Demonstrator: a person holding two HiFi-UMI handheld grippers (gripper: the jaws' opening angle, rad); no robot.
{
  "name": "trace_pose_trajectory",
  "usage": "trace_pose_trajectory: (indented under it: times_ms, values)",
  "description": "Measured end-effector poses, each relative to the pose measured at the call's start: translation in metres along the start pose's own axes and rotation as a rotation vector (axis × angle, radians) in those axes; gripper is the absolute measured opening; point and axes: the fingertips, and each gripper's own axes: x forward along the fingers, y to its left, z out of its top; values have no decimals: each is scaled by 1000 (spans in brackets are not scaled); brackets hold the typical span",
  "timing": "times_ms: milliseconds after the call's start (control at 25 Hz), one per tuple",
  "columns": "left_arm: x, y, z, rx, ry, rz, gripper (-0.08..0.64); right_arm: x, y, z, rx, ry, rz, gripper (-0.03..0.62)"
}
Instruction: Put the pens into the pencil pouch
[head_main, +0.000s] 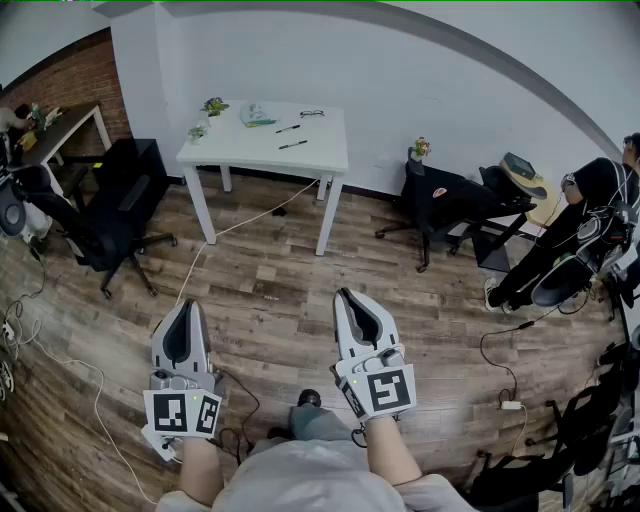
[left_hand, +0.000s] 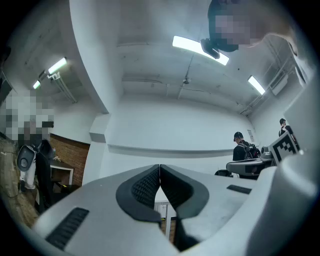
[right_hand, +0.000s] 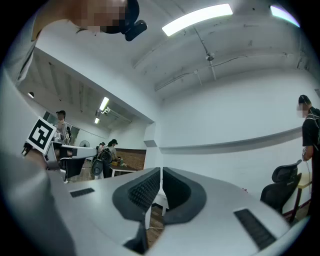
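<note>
Person's grey lap (head_main: 300, 475) nearest, at bottom edge. Wood floor (head_main: 270, 280) spreads below. White worktop (head_main: 325, 150) stands far off by wall, well apart from both grippers. Black office chair (head_main: 110, 225) left of worktop. Left gripper (head_main: 187, 303) and right gripper (head_main: 345, 293) held side by side over floor; on each, fingers (left_hand: 145, 187) pressed together at tips, nothing between. On worktop: pale pencil pouch (head_main: 258, 115), glasses (head_main: 312, 113) beside it, two pens (head_main: 292, 144) lying near pouch, outside it.
</note>
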Motion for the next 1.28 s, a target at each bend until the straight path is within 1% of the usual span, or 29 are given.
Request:
trace_pose_trajectory:
  times_ms: [440,760,880,960,1040,1120,1200,1280]
  values:
    - [16,4,-2,-12,-5,3,25,16,-6,0,-7,-4,7,35]
    - [53,7,-6,-10,-17,6,25,50,-29,-2,-11,-17,13,36]
    - [75,8,-6,-6,-28,6,25,68,-42,-3,15,-29,28,37]
    - [91,5,-4,3,-48,-8,25,81,-53,-3,30,-36,42,37]
    - [104,-4,2,24,-72,-42,23,92,-65,-1,30,-44,47,37]
    - [117,-15,6,75,-86,-70,23,100,-76,1,15,-65,54,37]
    - [129,-24,5,147,-84,-79,23,104,-82,4,-25,-94,77,35]
    - [139,-31,1,182,-71,-84,24,109,-85,5,-66,-110,108,35]
